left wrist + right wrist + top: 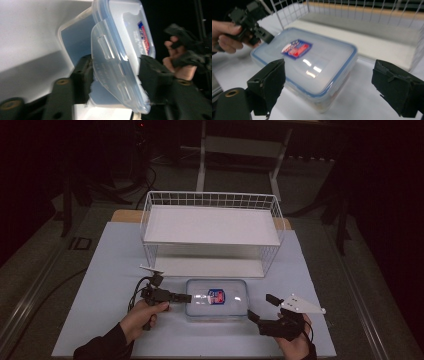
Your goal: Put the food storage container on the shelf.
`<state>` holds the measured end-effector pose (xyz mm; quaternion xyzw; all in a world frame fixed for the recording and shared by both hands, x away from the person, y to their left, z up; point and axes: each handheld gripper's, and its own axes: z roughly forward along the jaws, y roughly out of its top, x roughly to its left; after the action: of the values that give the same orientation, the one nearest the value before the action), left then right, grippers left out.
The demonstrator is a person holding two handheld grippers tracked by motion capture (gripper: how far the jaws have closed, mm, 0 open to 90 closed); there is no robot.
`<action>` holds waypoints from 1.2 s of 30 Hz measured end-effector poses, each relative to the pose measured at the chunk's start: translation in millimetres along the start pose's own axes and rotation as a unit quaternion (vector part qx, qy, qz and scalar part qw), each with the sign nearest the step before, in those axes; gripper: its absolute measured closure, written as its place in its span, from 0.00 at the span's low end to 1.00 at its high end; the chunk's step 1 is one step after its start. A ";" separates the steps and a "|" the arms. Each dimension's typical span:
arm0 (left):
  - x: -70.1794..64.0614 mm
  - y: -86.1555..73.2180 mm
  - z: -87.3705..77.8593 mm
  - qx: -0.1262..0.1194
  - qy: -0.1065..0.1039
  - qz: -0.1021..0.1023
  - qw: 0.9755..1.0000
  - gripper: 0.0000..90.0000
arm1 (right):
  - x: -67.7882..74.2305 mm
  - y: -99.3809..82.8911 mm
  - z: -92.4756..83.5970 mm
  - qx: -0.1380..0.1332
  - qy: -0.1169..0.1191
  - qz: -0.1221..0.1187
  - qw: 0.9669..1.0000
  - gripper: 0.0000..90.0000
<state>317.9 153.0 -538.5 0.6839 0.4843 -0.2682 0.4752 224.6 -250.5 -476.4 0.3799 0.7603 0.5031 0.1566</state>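
Observation:
A clear plastic box with a blue-rimmed lid and a red-and-blue label lies flat on the table in front of a wire rack. My left gripper reaches in level at the box's left end. In the left gripper view its jaws stand on either side of that end, with the lid's clear latch flap between the pads, and both pads touch it. My right gripper sits just off the box's right front corner. Its jaws are wide apart, and the box lies beyond them, untouched.
A white wire rack with two shelves stands right behind the box, its lower shelf close to the box's far side. A pale sheet covers the table. The floor beyond is dark, with cables and frame legs.

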 end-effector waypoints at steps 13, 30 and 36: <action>-11.1 -7.7 -5.5 -0.009 0.006 0.030 1.000 0.60 | -35.8 6.9 31.6 0.069 0.069 0.138 0.986 0.24; -19.3 -13.6 -8.9 -0.008 0.007 0.060 0.998 0.63 | -67.6 -1.6 60.3 0.134 0.195 0.249 0.939 0.45; -19.6 -14.7 -8.9 -0.012 0.009 0.056 0.998 0.63 | -68.8 -2.0 56.1 0.144 0.198 0.254 0.936 0.56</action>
<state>296.0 154.2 -524.4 0.7068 0.4527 -0.2288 0.4931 304.1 -265.3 -513.0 0.4719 0.7184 0.4759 -0.1863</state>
